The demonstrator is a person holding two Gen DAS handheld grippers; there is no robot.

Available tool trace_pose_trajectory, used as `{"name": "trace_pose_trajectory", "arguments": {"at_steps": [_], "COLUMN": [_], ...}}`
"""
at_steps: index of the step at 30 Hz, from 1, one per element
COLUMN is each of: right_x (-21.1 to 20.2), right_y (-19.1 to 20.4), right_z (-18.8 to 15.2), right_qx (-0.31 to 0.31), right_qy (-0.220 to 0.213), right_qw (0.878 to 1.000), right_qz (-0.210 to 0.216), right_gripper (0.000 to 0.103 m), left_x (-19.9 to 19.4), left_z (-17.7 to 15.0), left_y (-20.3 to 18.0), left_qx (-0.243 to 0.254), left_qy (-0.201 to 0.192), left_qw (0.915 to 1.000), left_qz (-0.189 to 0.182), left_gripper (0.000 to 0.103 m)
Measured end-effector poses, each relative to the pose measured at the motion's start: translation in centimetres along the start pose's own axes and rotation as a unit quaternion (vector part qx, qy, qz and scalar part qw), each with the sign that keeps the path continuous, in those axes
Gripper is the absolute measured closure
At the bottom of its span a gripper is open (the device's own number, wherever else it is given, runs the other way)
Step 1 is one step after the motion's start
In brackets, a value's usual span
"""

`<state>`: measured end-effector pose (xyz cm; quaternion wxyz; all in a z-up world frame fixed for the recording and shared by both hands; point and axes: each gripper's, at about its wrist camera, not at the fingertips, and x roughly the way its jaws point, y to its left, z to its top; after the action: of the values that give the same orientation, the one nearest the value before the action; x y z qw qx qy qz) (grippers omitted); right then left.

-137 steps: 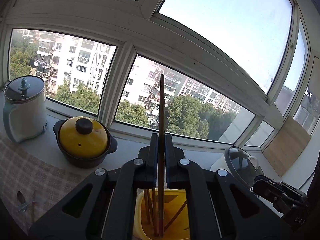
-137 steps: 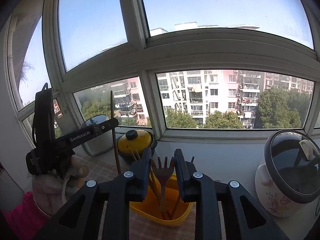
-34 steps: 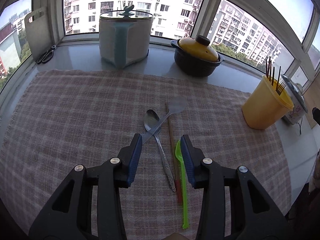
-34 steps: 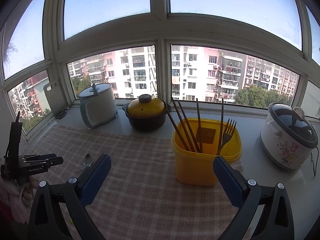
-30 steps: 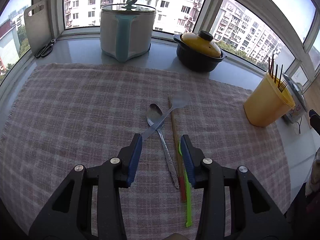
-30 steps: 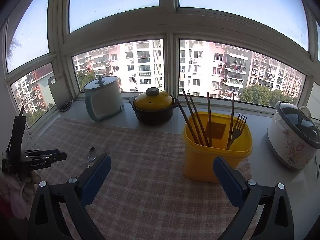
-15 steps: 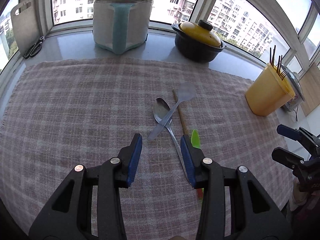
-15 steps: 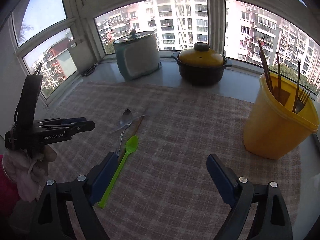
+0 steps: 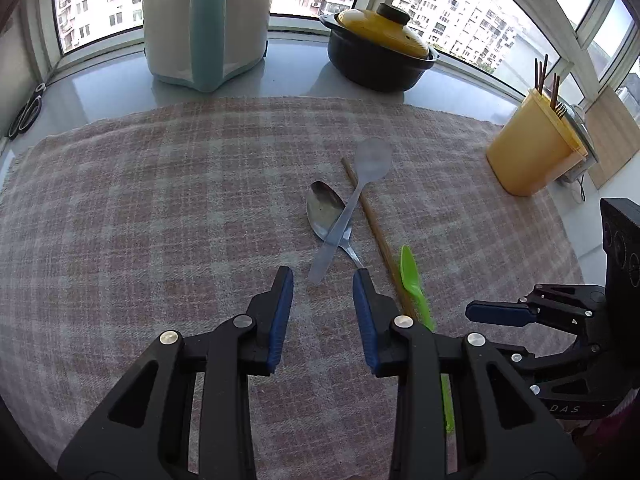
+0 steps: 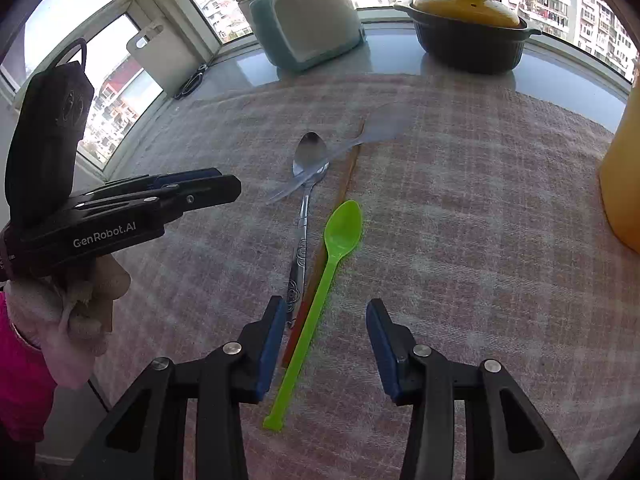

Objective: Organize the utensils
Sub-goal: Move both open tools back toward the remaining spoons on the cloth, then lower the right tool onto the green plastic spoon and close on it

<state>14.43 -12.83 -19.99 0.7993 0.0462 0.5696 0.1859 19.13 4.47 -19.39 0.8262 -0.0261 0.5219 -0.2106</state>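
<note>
Bright daylight poured through the windows (image 9: 472, 20), glaring off the grey desk (image 9: 296, 76); shadows stayed soft, and both fisheye views bent and darkened at their edges.

Left wrist view: looks steeply down past the left gripper (image 9: 323, 280) onto the checked cloth (image 9: 160, 200), close; windows along top of frame, right gripper (image 9: 496, 314) at lower right.

Right wrist view: also steeply down and close over the counter, left gripper at mid left.

Shared: cloth, metal spoon (image 9: 326, 210) (image 10: 306, 184), green spoon (image 9: 412, 276) (image 10: 338, 236), yellow-lidded pot (image 9: 378, 46) (image 10: 468, 20).
</note>
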Motion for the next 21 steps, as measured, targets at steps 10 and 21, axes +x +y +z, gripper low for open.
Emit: {"name": "trace_pose_trajectory", "arguments": {"at_steps": [10,21], "right_x": [2.6,3.4], "right_y": [0.5,1.2], "right_z": [0.5,1.1], "right_qx": [0.012,-0.008], "right_qy": [0.032,0.049], "right_qw": [0.999,0.998], "right_qz": [-0.016,-0.044], "right_gripper": [0.075,0.088], "left_x": [1.2,2.2], "left_z": [0.8,1.1], "left_y": [-0.5,-0.4], "left_qx": [0.025,0.022], "left_qy": [0.005,0.012], "left_qw": [0.9996,0.9995], "left_qz": [-0.013,-0.017], "left_gripper": [0.075,0.078]}}
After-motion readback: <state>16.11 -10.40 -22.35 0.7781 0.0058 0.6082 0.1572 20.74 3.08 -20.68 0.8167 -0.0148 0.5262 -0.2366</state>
